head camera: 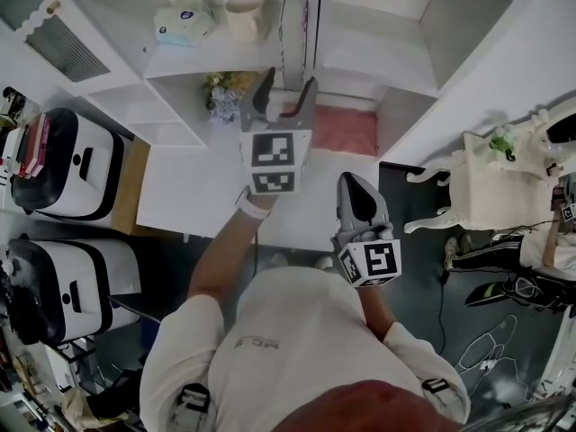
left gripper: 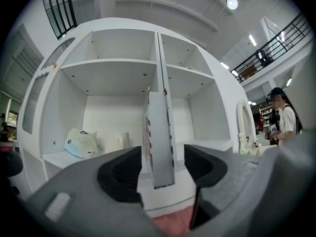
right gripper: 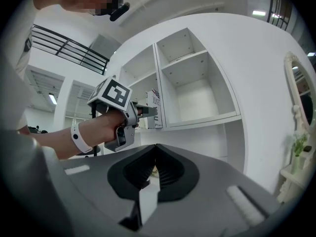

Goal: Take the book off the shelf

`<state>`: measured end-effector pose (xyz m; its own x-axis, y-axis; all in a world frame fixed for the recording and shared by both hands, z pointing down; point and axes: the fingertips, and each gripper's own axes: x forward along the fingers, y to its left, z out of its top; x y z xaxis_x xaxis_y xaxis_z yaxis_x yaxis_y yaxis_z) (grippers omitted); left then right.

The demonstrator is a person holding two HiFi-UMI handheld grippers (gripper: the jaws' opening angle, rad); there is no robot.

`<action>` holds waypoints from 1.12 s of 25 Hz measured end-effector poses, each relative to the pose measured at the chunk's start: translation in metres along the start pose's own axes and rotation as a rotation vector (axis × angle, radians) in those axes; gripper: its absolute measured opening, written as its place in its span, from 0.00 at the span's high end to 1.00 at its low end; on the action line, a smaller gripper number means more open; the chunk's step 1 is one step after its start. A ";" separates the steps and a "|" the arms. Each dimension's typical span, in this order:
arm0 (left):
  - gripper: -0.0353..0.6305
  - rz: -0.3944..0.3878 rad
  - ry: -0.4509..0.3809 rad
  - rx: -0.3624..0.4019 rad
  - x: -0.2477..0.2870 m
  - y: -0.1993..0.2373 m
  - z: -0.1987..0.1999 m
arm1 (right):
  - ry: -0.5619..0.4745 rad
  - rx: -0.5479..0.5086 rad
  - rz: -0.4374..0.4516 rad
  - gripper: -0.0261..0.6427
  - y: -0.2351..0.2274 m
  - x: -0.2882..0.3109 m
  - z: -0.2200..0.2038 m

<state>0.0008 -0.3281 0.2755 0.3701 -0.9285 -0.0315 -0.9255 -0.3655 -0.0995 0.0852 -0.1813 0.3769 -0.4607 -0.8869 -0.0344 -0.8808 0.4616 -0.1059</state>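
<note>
A thin white book (left gripper: 159, 132) with red marks on its spine stands upright at the front of the white shelf unit (left gripper: 118, 63), in line with the centre divider. My left gripper (left gripper: 163, 168) is open, one jaw on each side of the book, with a gap showing on both sides. The right gripper view shows the book (right gripper: 155, 108) between the left gripper's fingertips. In the head view the left gripper (head camera: 284, 97) is raised to the shelf. My right gripper (head camera: 354, 187) hangs lower and nearer the body, shut with nothing in it (right gripper: 155, 149).
A tissue pack (head camera: 183, 22) and a cream cup (head camera: 245, 14) sit on the left shelf, and a small flower bunch (head camera: 225, 88) sits lower down. A pink patch (head camera: 342, 129) lies below the book. A white ornate table (head camera: 499, 183) stands right, and white cases (head camera: 67, 160) stand left.
</note>
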 end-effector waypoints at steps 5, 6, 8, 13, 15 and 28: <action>0.55 0.009 -0.003 0.000 0.020 0.004 0.008 | -0.012 -0.002 0.018 0.97 0.007 0.003 0.005; 0.55 0.007 0.000 0.002 0.023 0.004 0.008 | -0.013 -0.001 0.023 0.97 0.009 0.003 0.005; 0.56 0.018 -0.002 0.011 0.029 0.006 0.010 | -0.011 -0.005 0.032 0.97 0.011 0.002 0.005; 0.56 0.061 -0.012 0.048 0.037 0.014 0.013 | -0.005 -0.011 0.029 0.97 0.013 -0.003 0.003; 0.56 0.072 -0.007 0.062 0.040 0.016 0.013 | -0.004 -0.005 0.025 0.97 0.013 -0.005 0.003; 0.70 0.102 -0.033 -0.004 0.045 0.027 0.011 | 0.005 -0.020 0.024 0.97 0.018 -0.014 0.003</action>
<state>-0.0065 -0.3793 0.2601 0.2761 -0.9583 -0.0736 -0.9588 -0.2693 -0.0905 0.0759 -0.1604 0.3722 -0.4823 -0.8754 -0.0320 -0.8714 0.4831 -0.0855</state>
